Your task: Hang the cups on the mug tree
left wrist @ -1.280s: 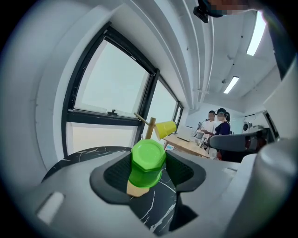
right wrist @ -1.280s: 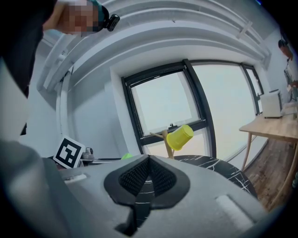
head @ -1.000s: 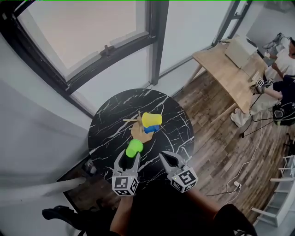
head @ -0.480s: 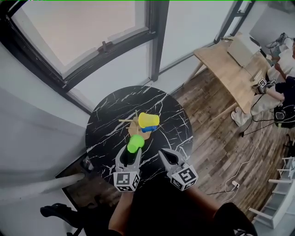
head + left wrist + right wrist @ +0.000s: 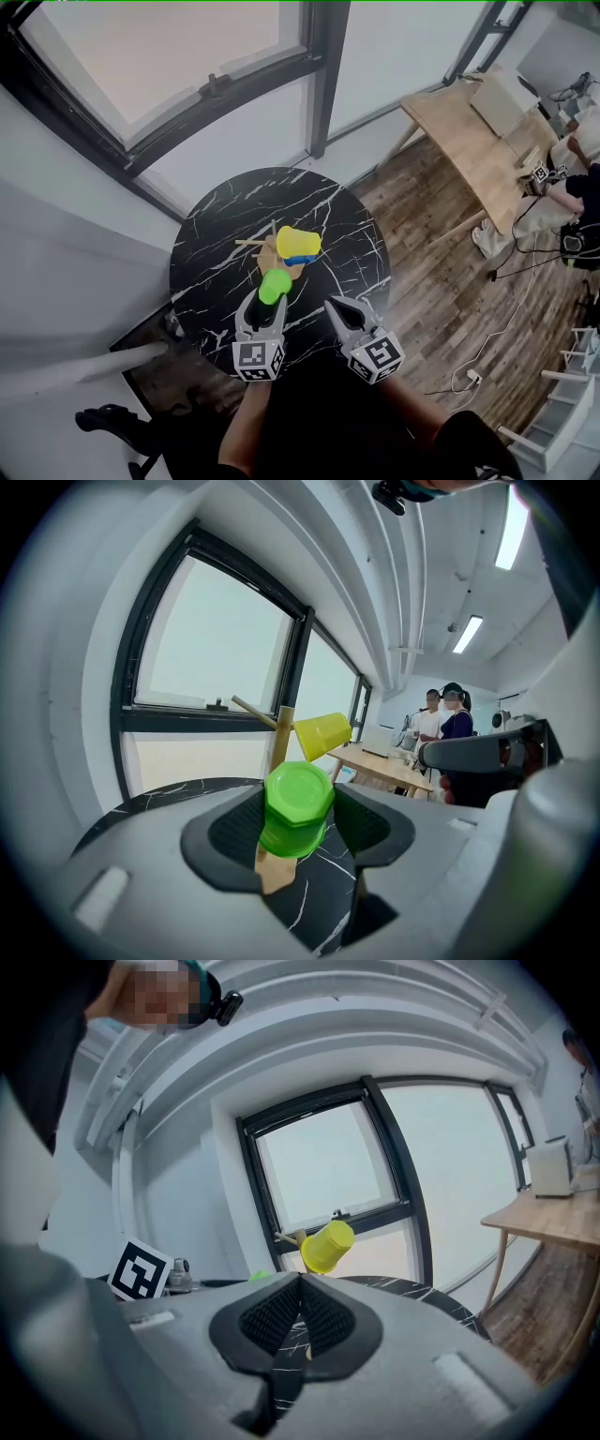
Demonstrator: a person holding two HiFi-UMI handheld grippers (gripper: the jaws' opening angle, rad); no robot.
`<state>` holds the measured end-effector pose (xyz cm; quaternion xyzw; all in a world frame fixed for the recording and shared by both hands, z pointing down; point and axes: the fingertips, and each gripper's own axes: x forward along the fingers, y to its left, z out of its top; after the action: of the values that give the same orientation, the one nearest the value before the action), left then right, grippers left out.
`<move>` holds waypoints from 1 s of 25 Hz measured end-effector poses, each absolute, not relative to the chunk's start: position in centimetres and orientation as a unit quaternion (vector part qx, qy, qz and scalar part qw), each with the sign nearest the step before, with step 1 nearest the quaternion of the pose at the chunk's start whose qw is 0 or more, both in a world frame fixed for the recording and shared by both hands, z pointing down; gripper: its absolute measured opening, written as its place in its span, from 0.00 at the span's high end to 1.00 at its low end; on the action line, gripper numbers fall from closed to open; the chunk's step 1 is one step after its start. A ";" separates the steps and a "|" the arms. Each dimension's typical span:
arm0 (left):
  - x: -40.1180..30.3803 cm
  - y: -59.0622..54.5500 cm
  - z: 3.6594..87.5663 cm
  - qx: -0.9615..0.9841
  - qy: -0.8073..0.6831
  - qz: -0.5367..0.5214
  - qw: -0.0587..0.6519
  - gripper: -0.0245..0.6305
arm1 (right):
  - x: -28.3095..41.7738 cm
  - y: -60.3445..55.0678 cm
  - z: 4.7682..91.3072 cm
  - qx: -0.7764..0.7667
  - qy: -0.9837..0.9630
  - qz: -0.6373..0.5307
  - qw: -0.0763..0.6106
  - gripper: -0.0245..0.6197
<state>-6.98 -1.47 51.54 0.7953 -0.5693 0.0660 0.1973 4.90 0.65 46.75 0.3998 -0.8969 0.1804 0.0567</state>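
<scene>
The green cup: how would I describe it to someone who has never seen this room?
Find the round black marble table below the big window. Over its near half, the left gripper holds the green cup between its jaws, just short of the wooden mug tree. It alone is green; the yellow cup and blue cup are at the tree.

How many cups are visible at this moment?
3. A green cup is gripped in the left gripper. A yellow cup hangs on the mug tree. A blue cup peeks out just beneath it, mostly hidden. More could be hidden.
</scene>
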 end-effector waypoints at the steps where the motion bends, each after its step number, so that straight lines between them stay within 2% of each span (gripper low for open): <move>1: -7.0 -1.5 51.7 0.794 -0.571 0.066 0.198 0.60 | 5.0 0.6 46.8 0.399 -0.897 0.181 0.057 0.96; 25: -6.4 -4.4 55.2 0.768 -0.599 0.090 0.209 0.60 | 7.5 -0.5 48.1 0.392 -0.897 0.192 0.067 0.96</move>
<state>-6.36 -4.38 55.23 0.7677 -0.5988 0.0905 0.2093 7.51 -0.53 48.10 0.3924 -0.8970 0.1922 0.0672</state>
